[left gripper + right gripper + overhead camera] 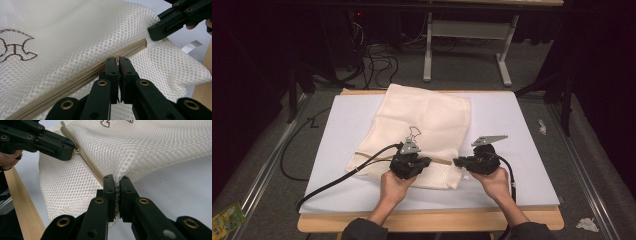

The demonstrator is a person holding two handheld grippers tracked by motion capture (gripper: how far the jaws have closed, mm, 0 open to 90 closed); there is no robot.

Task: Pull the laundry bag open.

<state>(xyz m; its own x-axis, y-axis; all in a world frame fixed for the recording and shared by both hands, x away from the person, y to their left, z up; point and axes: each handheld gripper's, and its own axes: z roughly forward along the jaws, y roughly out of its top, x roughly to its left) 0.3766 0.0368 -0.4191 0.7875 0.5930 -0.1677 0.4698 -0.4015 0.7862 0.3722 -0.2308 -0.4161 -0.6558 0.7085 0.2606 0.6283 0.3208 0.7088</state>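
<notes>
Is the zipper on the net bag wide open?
No, the zipper runs as one closed tan line across the net bag in the left gripper view.

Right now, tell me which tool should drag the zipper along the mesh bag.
Left. The left tool is shut on the zipper partway along, while the right tool pinches the mesh bag at its end, likely best as an anchor.
</notes>
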